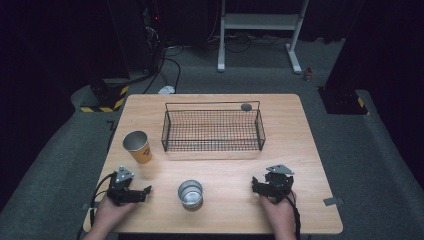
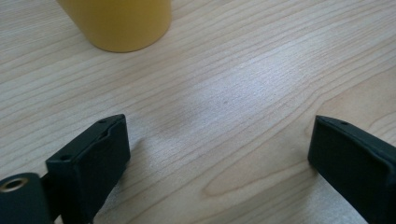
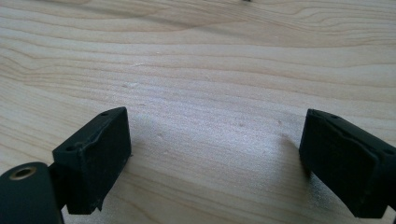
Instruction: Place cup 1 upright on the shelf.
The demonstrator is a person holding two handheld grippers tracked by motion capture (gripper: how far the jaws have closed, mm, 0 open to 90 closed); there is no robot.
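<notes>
A yellow paper cup (image 1: 136, 146) stands upright at the table's left, and its base (image 2: 122, 23) shows at the top of the left gripper view. A shiny metal cup (image 1: 190, 193) stands near the front edge, between my two hands. My left gripper (image 1: 131, 189) rests low on the wood just in front of the yellow cup. Its jaws (image 2: 219, 126) stand wide apart over bare wood, so it is open. My right gripper (image 1: 267, 184) sits to the right of the metal cup, and its jaws (image 3: 215, 116) are also open, holding nothing.
A black wire basket (image 1: 213, 145) sits at the middle back of the wooden table (image 1: 300, 130). A small grey round object (image 1: 246, 106) lies by the basket's far right corner. Cables and a white stand (image 1: 260, 22) are on the floor beyond.
</notes>
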